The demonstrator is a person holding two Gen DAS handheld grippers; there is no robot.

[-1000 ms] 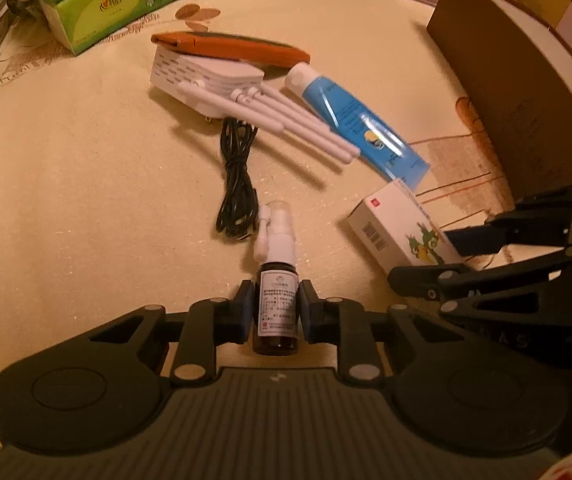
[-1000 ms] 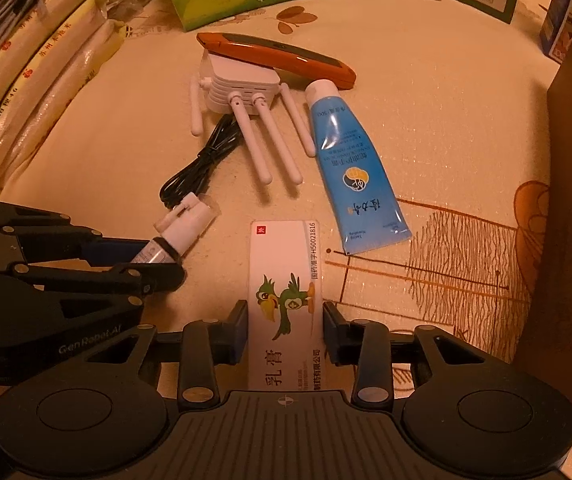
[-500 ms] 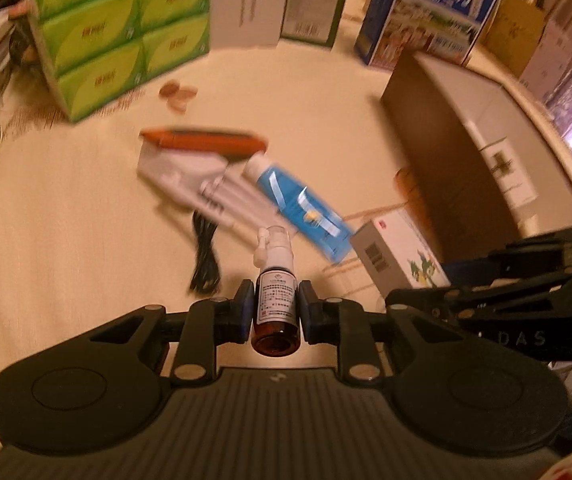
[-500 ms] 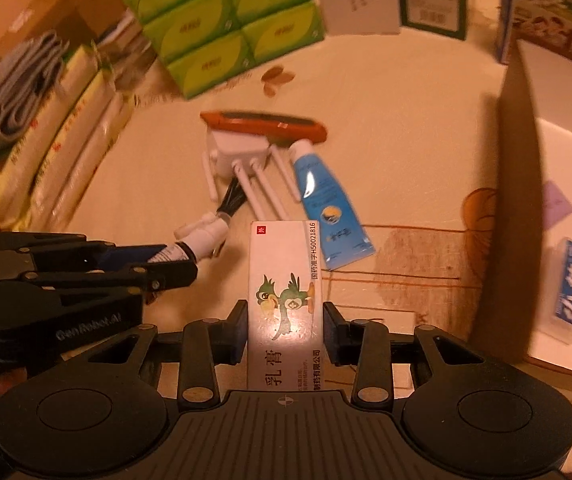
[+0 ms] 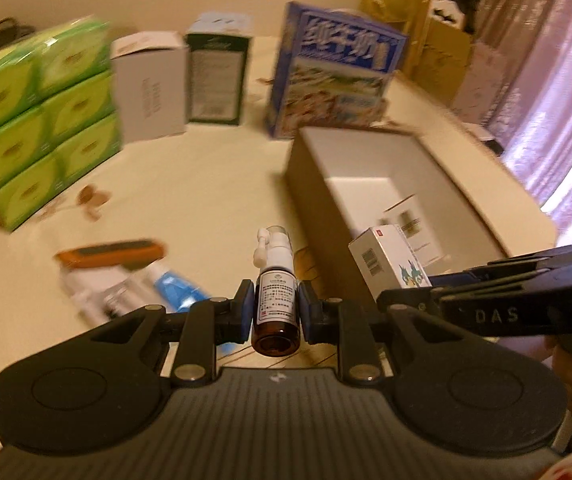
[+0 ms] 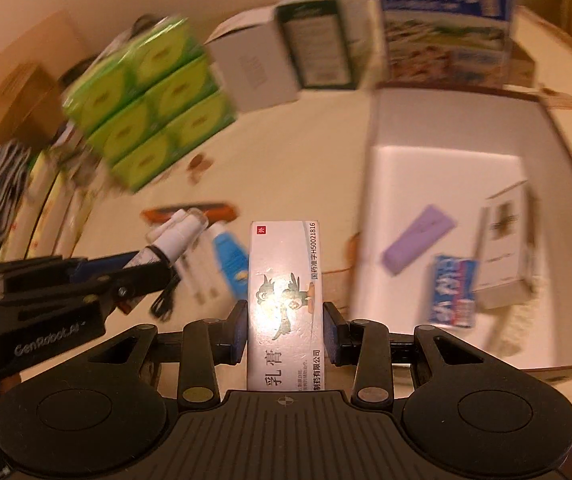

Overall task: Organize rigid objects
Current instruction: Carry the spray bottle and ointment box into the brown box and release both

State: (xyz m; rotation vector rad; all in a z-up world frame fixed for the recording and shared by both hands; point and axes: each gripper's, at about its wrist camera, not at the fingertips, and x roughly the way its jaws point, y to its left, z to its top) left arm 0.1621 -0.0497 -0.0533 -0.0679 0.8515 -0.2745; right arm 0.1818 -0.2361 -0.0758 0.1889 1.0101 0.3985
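Observation:
My left gripper (image 5: 276,312) is shut on a small brown spray bottle (image 5: 276,296) with a white nozzle, held up off the table. My right gripper (image 6: 284,330) is shut on a white ointment box (image 6: 284,296) with a green bird print; the same box (image 5: 389,264) shows at the right of the left wrist view, and the bottle (image 6: 174,236) at the left of the right wrist view. An open cardboard box (image 5: 369,160) with a white inside stands ahead to the right. It (image 6: 437,176) holds a purple bar (image 6: 419,244), a blue packet (image 6: 451,292) and a white carton (image 6: 505,248).
On the table below lie an orange-handled tool (image 5: 110,254), a white router (image 5: 98,300) and a blue tube (image 5: 176,290). Green tissue packs (image 5: 42,116) are stacked at the back left. Upright cartons (image 5: 150,88) and a blue milk box (image 5: 333,72) line the far edge.
Both grippers have risen from the table with the bottle and the ointment box. The views have tilted up and swung towards the open cardboard box, whose inside now shows.

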